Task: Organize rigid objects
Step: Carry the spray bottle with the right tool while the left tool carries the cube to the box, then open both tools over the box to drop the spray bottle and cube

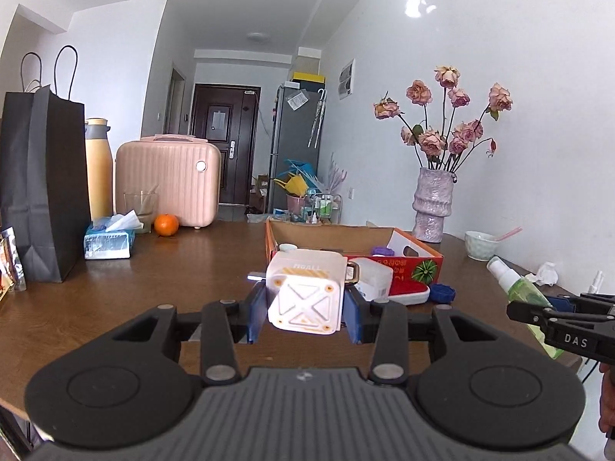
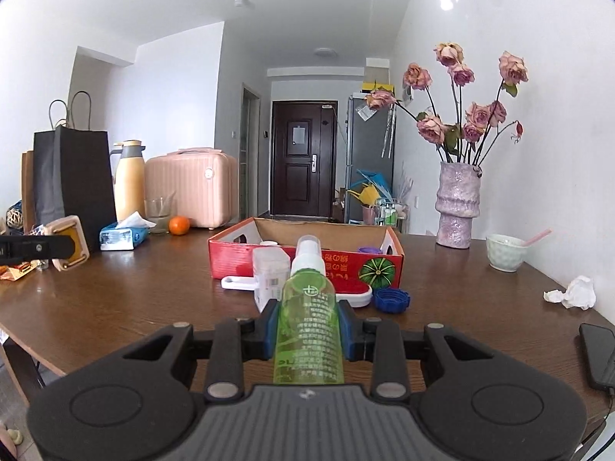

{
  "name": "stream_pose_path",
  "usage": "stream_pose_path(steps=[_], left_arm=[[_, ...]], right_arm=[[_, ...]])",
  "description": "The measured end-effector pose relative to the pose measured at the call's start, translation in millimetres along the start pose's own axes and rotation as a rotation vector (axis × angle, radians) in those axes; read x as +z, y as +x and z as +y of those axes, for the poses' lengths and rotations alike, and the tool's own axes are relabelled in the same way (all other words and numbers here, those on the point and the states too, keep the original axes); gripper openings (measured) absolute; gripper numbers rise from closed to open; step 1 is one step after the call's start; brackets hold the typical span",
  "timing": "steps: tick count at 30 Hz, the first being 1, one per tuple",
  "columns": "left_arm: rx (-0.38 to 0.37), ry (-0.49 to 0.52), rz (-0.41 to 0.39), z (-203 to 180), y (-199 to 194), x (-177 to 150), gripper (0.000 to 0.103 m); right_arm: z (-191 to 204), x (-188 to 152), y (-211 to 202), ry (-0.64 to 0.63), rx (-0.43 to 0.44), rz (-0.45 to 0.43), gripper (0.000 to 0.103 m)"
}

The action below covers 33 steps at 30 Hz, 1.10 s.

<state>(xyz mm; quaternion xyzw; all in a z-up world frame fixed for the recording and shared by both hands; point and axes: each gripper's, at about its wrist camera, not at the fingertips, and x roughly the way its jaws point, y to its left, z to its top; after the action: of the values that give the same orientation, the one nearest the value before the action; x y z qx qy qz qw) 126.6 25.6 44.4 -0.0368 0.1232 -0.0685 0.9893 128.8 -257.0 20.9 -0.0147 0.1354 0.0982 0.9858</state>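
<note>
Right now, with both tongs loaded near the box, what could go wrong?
1. The left tongs grip the white cube tilted, by its sides; it may twist or slip.
2. The green spray bottle in the right tongs points at the clear container and blue cap before the red box; advancing could knock them.

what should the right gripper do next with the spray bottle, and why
Probably carry it forward over the red cardboard box and lower it in. The right gripper is already shut on the green spray bottle, held above the table, and the box sits open directly ahead.
</note>
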Motion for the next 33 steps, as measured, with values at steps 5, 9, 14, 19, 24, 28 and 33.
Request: stream_pose_path(steps=[5,9,14,19,24,28,33], left_arm=[[-0.010,0.003,-0.006,3,55,25,0.041],[-0.051,0.007,0.037,5,125,60,0.041],[-0.071,0.038,0.163,5,236,96,0.041],[-0.085,0.031,0.399,12,350,89,0.041],[-0.008,0.091,0.494,16,410,69,0.042],[-0.029,0.091,0.525,17,423,70,0.052],[-0.002,0.061,0.459,19,409,92,0.072]], right_arm=[[-16,18,31,0.007,0.011,-0.010,0.030],[-34,50,74,0.009,0.021,-0.008,0.030],[-62,95,168,-0.001,0.018,0.090,0.030],[-90,119,289,0.008,-0.034,0.284,0.030],[-92,112,373,-0.052,-0.120,0.428,0.030],[-81,97,408,-0.150,-0.171,0.511,0.030],[-79,95,412,-0.208,-0.161,0.490,0.051]])
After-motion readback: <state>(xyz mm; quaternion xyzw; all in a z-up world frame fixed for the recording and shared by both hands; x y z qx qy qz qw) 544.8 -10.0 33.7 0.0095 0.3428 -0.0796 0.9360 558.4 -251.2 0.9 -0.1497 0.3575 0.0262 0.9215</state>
